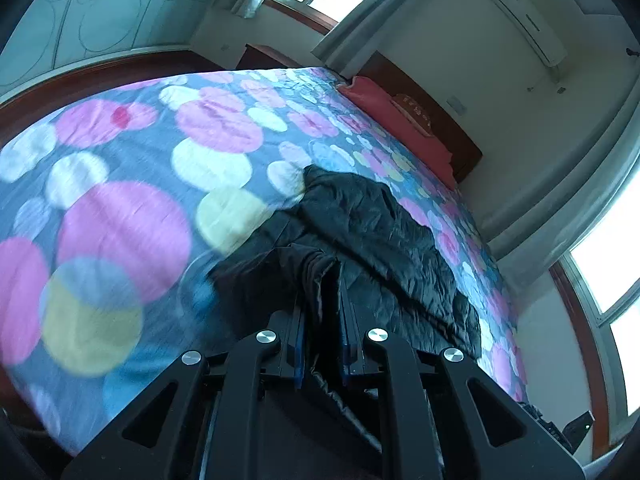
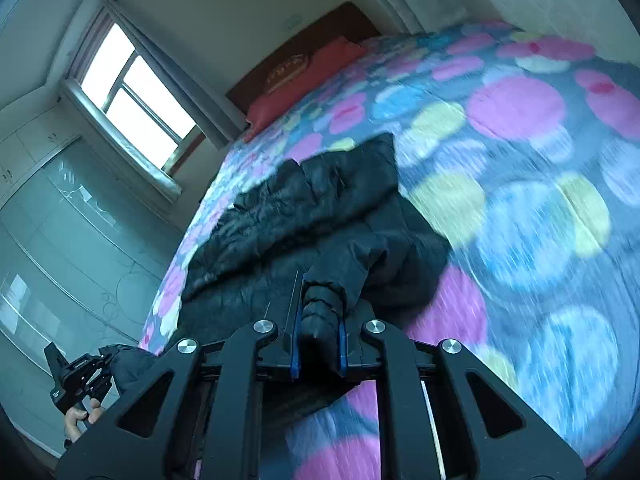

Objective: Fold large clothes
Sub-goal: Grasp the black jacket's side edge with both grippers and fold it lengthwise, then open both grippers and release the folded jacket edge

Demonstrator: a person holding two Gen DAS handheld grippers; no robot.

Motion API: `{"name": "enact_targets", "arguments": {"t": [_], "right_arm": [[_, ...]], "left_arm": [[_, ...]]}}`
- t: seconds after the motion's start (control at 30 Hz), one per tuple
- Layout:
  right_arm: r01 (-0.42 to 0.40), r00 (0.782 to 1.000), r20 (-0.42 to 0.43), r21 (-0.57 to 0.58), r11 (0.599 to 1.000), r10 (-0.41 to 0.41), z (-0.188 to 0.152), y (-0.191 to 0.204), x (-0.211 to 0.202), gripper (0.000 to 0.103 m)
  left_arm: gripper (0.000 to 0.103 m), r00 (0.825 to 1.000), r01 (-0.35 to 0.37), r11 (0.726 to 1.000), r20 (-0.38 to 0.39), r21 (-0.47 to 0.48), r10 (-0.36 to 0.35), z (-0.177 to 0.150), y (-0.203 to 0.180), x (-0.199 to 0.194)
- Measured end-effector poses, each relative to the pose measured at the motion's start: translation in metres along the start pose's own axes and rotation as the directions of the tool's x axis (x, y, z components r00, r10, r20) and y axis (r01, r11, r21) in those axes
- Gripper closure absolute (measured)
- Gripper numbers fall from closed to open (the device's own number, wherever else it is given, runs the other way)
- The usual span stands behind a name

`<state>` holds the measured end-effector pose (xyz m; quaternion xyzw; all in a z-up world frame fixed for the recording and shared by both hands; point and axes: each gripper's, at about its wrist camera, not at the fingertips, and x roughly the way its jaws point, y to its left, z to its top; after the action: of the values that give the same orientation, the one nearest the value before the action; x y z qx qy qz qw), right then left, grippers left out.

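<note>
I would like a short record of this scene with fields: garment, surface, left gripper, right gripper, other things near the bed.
garment: black padded jacket, crumpled, partly lifted at its near edge
surface: bed with a bedspread of coloured circles
left gripper: shut on a fold of the jacket
right gripper: shut on a bunched part of the jacket
other things: red pillow at the headboard, window, air conditioner on the wall
</note>
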<state>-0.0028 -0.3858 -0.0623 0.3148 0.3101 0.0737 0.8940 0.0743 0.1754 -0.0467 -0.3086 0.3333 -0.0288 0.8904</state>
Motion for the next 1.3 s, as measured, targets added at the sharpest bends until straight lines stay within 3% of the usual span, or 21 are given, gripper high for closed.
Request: {"name": "enact_targets", "arguments": {"t": [0.23, 0.43, 0.73, 0.9, 1.07, 1.13, 1.2, 1.27, 1.3], "right_arm": [[-0.037, 0.999, 0.015, 0.05, 0.998, 0.037, 0.055, 0.006, 0.055, 0.09], [0.019, 1.0, -0.005, 0.115, 0.993, -0.018, 0.094, -0.009, 0.125, 0.09], [0.155, 0.985, -0.098, 0.096, 0.983, -0.145, 0.113, -0.038, 0.217, 0.089], [0.179, 0.979, -0.105, 0.062, 0.982, -0.172, 0.114, -0.039, 0.237, 0.088], [0.172, 0.981, -0.099, 0.042, 0.984, -0.167, 0.117, -0.033, 0.233, 0.075], [0.163, 0.983, -0.094, 0.051, 0.985, -0.158, 0.118, -0.033, 0.225, 0.07], [0.149, 0.986, -0.08, 0.057, 0.987, -0.145, 0.12, -0.031, 0.218, 0.056], [0.138, 0.989, -0.055, 0.047, 0.989, -0.136, 0.121, -0.026, 0.205, 0.039], [0.133, 0.99, -0.046, 0.037, 0.99, -0.131, 0.121, -0.024, 0.2, 0.038]], "left_arm": [[0.09, 1.0, 0.001, 1.0, -0.005, -0.018, -0.001, 0.048, -0.024, 0.059], [0.09, 0.998, -0.05, 0.998, -0.035, -0.044, 0.049, 0.083, -0.031, 0.132], [0.09, 0.98, -0.182, 0.983, -0.08, 0.028, 0.184, 0.1, -0.028, 0.229], [0.09, 0.968, -0.228, 0.973, -0.094, 0.043, 0.231, 0.099, -0.023, 0.254], [0.084, 0.97, -0.222, 0.973, -0.087, 0.069, 0.228, 0.104, -0.032, 0.25], [0.071, 0.975, -0.202, 0.978, -0.081, 0.06, 0.206, 0.108, -0.035, 0.242], [0.06, 0.98, -0.181, 0.982, -0.07, 0.047, 0.184, 0.111, -0.037, 0.233], [0.057, 0.985, -0.162, 0.986, -0.053, 0.043, 0.165, 0.114, -0.04, 0.219], [0.056, 0.987, -0.153, 0.987, -0.042, 0.049, 0.155, 0.115, -0.042, 0.212]]}}
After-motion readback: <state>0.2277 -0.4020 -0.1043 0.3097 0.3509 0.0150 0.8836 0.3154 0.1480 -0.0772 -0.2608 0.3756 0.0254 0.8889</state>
